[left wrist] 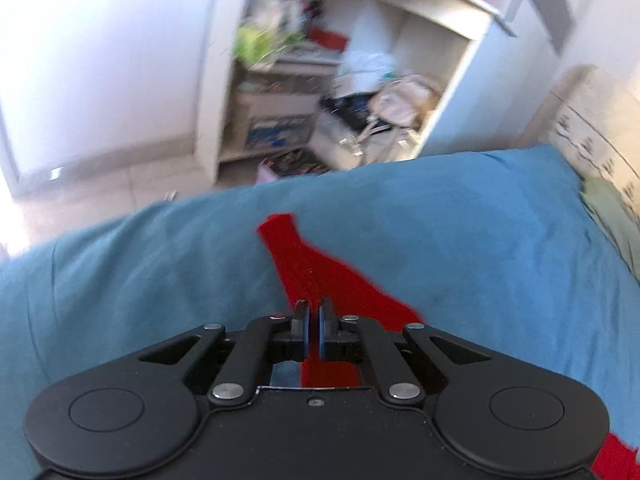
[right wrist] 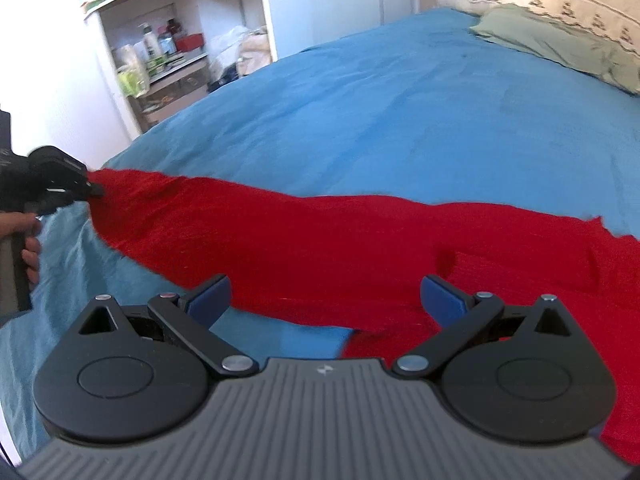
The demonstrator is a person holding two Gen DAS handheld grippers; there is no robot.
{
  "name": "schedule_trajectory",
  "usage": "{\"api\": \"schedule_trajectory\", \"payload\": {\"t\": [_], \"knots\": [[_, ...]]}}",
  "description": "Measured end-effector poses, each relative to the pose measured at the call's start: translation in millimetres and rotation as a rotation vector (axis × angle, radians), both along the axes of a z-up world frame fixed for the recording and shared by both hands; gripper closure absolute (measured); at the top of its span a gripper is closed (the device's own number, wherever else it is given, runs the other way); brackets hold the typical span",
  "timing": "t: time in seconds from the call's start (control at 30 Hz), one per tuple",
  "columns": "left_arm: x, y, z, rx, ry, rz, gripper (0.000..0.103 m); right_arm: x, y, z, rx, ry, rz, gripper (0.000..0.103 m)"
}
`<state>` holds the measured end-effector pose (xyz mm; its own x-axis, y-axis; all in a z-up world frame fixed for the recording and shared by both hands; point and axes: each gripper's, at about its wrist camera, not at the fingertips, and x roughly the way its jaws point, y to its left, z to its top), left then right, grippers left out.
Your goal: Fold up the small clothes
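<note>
No fold yet: left gripper [left wrist: 314, 312] clamped on red garment [right wrist: 360, 240], right gripper [right wrist: 325, 296] spread wide, hovering.

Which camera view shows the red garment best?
The right wrist view: the red garment stretches wide across the blue bed cover, from the left gripper pinching one end to the frame's right edge. The left wrist view shows only a narrow strip running away from the shut fingers.

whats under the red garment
The blue bedspread lies under the red garment, showing all around it. Whatever sits directly beneath the cloth is covered. The left gripper pinches one end.
</note>
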<state>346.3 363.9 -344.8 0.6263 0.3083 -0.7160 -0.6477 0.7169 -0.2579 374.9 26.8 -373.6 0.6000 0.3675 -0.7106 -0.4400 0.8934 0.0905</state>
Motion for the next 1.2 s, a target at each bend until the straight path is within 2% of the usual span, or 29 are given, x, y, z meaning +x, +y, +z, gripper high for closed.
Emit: {"api": "schedule_trajectory", "payload": {"t": [0.17,0.27,0.37,0.5,0.57,0.7,0.87,1.07,1.2], "knots": [[16.5,-51.2,42.5,0.11,-0.029,-0.172,0.1,4.6,-36.2,11.0,0.012,-0.004,-0.094,0.0],[27.9,-98.3,71.3,0.17,-0.059,-0.301,0.1,6.3,-63.1,21.0,0.023,-0.022,-0.154,0.0],[39.6,-158.7,95.3,0.228,-0.101,-0.436,0.1,6.8,-96.4,32.2,0.032,-0.042,-0.219,0.0],[45.1,-241.4,110.8,0.282,-0.14,-0.616,0.1,3.4,-149.0,45.8,0.065,-0.06,-0.312,0.0],[46.4,-283.7,110.5,0.266,-0.152,-0.707,0.1,-0.2,-175.9,51.1,0.07,-0.068,-0.358,0.0],[46.4,-351.8,89.8,0.236,-0.143,-0.85,0.1,-14.3,-229.5,56.5,0.059,-0.081,-0.438,0.0],[44.5,-423.6,29.8,0.236,-0.057,-0.986,0.1,-38.1,-285.6,41.4,0.056,-0.065,-0.514,0.0],[38.5,-467.8,-38.2,0.271,0.069,-1.041,0.1,-63.1,-325.7,5.6,0.074,-0.017,-0.567,0.0],[34.6,-472.4,-51.3,0.299,0.078,-1.036,0.099,-68.2,-337.2,-8.8,0.113,0.006,-0.587,0.0]]}}
